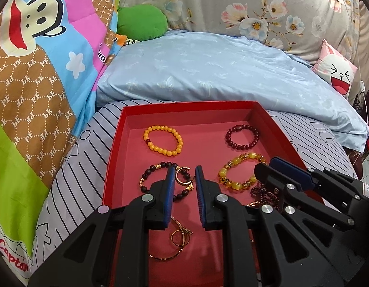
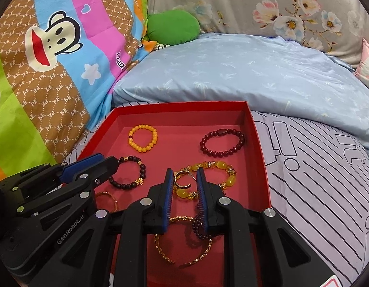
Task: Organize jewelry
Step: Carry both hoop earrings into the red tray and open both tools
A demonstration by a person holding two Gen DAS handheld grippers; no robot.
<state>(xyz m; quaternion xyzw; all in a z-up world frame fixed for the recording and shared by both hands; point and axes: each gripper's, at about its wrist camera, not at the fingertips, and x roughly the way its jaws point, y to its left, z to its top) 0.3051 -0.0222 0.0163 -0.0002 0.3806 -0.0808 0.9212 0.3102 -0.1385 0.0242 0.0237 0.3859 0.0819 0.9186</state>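
Left wrist view: the left tool [image 1: 184, 174] hangs over the near half of the red tray [image 1: 117, 143], jaws narrow with nothing between them. The right tool [image 2: 184, 174] beside it stands the same, narrow and empty. Nearest lie gold bangles [image 2: 183, 241] and a dark garnet strand [image 2: 198, 224]; then a dark bead bracelet [image 2: 127, 173] and a yellow stone bracelet [image 1: 241, 172]; farthest, an orange bracelet [image 1: 163, 140] and a maroon one [image 1: 242, 136], well apart. Bare floor separates them. The tray rests on the striped bed [image 2: 316, 179].

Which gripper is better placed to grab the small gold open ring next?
Probably the right gripper: in its view the gold ring sits right between its open fingertips. The left gripper hangs nearer the dark bracelet.
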